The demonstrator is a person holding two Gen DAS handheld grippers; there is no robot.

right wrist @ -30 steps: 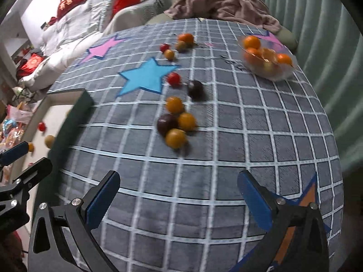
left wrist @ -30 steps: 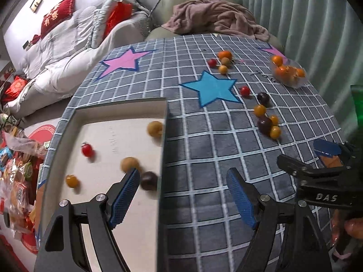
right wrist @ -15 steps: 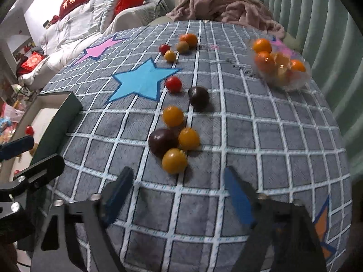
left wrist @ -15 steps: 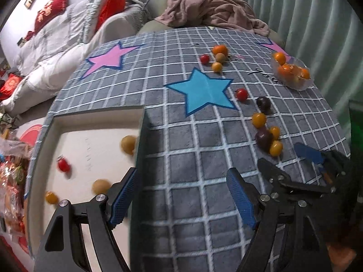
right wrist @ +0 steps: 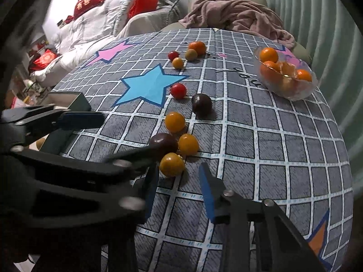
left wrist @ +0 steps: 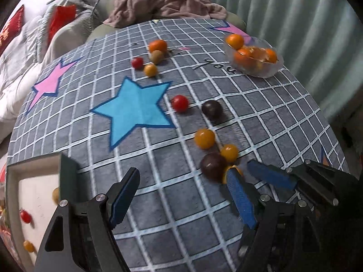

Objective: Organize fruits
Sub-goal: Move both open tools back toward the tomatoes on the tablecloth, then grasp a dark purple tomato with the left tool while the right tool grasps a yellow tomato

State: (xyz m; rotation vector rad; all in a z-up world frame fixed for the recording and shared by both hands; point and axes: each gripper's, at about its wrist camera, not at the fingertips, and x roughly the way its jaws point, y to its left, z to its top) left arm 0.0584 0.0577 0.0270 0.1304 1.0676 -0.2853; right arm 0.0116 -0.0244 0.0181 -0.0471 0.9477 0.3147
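Note:
Small fruits lie loose on the grey checked tablecloth (right wrist: 272, 136). A near cluster holds a dark plum (right wrist: 162, 144), and yellow-orange fruits (right wrist: 171, 164) (right wrist: 188, 144) (right wrist: 174, 122). Further off are another plum (right wrist: 201, 104) and a red tomato (right wrist: 178, 90). A far group (right wrist: 190, 52) has an orange, a kiwi, a tomato and a yellow fruit. My right gripper (right wrist: 179, 192) is open, just short of the nearest yellow fruit. My left gripper (left wrist: 181, 195) is open and empty, beside the white tray (left wrist: 34, 195), which holds several small fruits.
A clear bowl of oranges (right wrist: 285, 77) stands at the far right of the table. A pink blanket (right wrist: 238, 15) lies on the chair behind. A bed with red cushions (right wrist: 90, 0) is at the left. The right gripper (left wrist: 272, 176) shows in the left wrist view.
Both grippers have moved forward and right, from the tray side towards the near fruit cluster. The right gripper's jaws have narrowed and now sit close to the nearest yellow fruit.

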